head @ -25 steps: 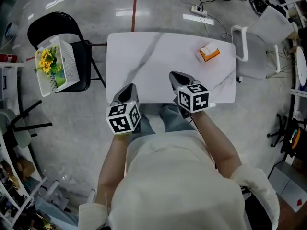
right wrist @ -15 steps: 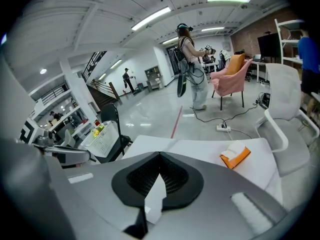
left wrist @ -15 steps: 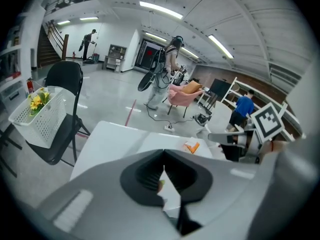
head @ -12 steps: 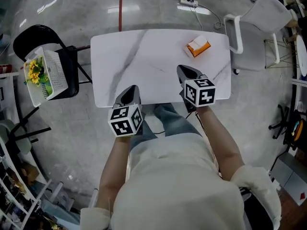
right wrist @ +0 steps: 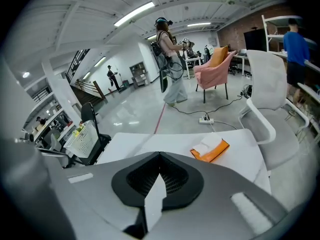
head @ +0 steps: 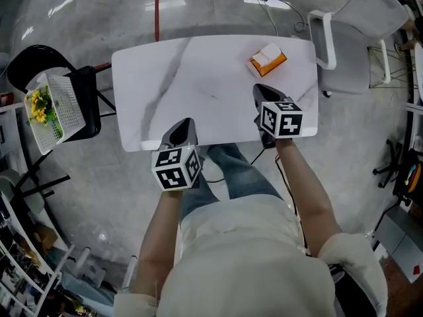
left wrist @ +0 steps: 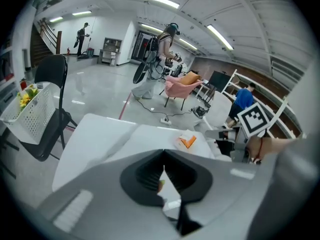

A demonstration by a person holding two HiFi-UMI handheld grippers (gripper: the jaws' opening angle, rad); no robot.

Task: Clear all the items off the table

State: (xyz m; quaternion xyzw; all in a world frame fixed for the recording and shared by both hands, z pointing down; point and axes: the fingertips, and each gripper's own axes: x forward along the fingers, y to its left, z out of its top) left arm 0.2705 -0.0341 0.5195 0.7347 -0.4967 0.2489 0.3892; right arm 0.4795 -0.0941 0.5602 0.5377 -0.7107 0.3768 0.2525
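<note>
Left of the table (head: 211, 78), a white basket (head: 63, 104) with yellow flowers (head: 38, 104) sits on a black chair (head: 89, 101). The left tool (head: 185, 121) hangs over the table's near edge, left of its middle. Its jaws are pressed together with nothing between them. The right tool (head: 262, 88) reaches further in over the table's right part, its jaws likewise closed and empty. The tissue box (head: 268, 59), orange with a white tissue on top, lies near the table's far right corner. It is just beyond the right tool's tips and not touched by them, and it is well apart from the left tool. A white chair (head: 357, 38) stands at the table's right end.

Compared with a second ago, both tools reach further over the table. The right tool has closed most of its gap to the tissue box, which keeps its place at the far right corner. Both pairs of jaws have stayed shut.
</note>
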